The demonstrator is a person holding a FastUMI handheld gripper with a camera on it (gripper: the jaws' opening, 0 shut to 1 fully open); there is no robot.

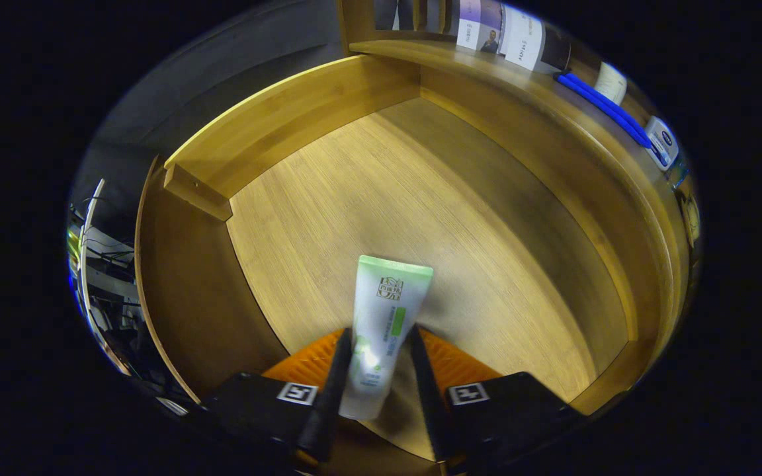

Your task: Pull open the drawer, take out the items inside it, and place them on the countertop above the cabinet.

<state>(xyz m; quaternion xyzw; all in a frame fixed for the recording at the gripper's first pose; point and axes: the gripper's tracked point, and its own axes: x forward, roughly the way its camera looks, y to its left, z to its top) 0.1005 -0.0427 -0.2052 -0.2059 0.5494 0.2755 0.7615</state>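
A white tube with a green end and green markings (391,294) stands up between my two fingers, its flat crimped end pointing away from me. My gripper (381,330) is shut on the tube, one finger pressing each side of its lower half. It hangs over the bare bamboo floor (421,192) of the open wooden drawer and casts a shadow on it. The countertop (487,66) runs along the far side, beyond the drawer's back wall.
On the countertop lie a long blue item (602,106), a white and blue container (662,140) and some upright printed boxes (520,36). The drawer's side wall (301,112) rises on the left, with a small wooden block (197,192) at its near end. Beyond it is cluttered equipment (103,264).
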